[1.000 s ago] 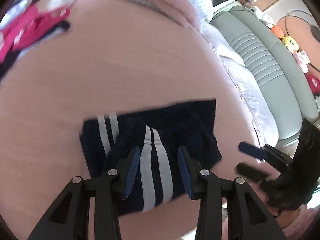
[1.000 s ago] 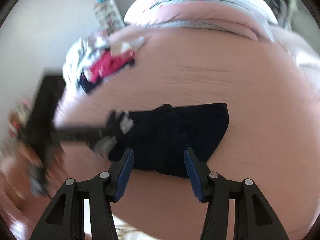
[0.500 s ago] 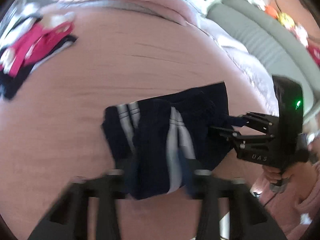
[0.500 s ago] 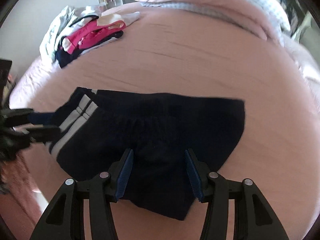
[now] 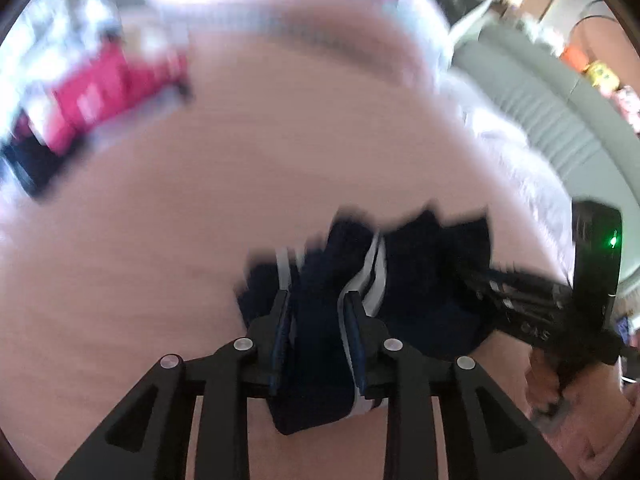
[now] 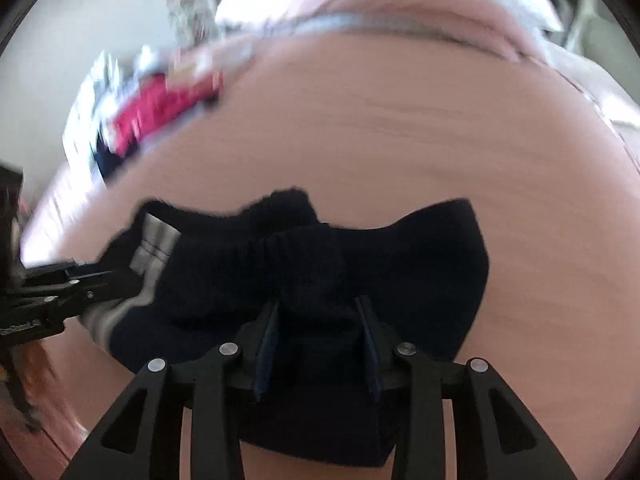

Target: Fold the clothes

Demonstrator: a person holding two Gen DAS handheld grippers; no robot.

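Observation:
Navy shorts with white side stripes (image 5: pixel 420 280) lie bunched on a pink bed sheet (image 5: pixel 280 160). My left gripper (image 5: pixel 318 304) is shut on the striped edge of the shorts, cloth bulging between its blue pads. My right gripper (image 6: pixel 318 308) is shut on the dark waistband part of the same shorts (image 6: pixel 400 264). In the left wrist view the right gripper (image 5: pixel 472 276) reaches into the shorts from the right. In the right wrist view the left gripper (image 6: pixel 120 280) grips the striped end at the left. Both views are motion-blurred.
A pile of clothes with a bright pink garment (image 5: pixel 108 92) lies at the far left of the bed (image 6: pixel 160 108). Pillows and a folded quilt (image 6: pixel 380 12) sit at the head. A grey-green padded sofa (image 5: pixel 560 132) stands to the right.
Both grippers have closed from open onto the shorts. The shorts have gone from lying flat to bunched up between the two grippers.

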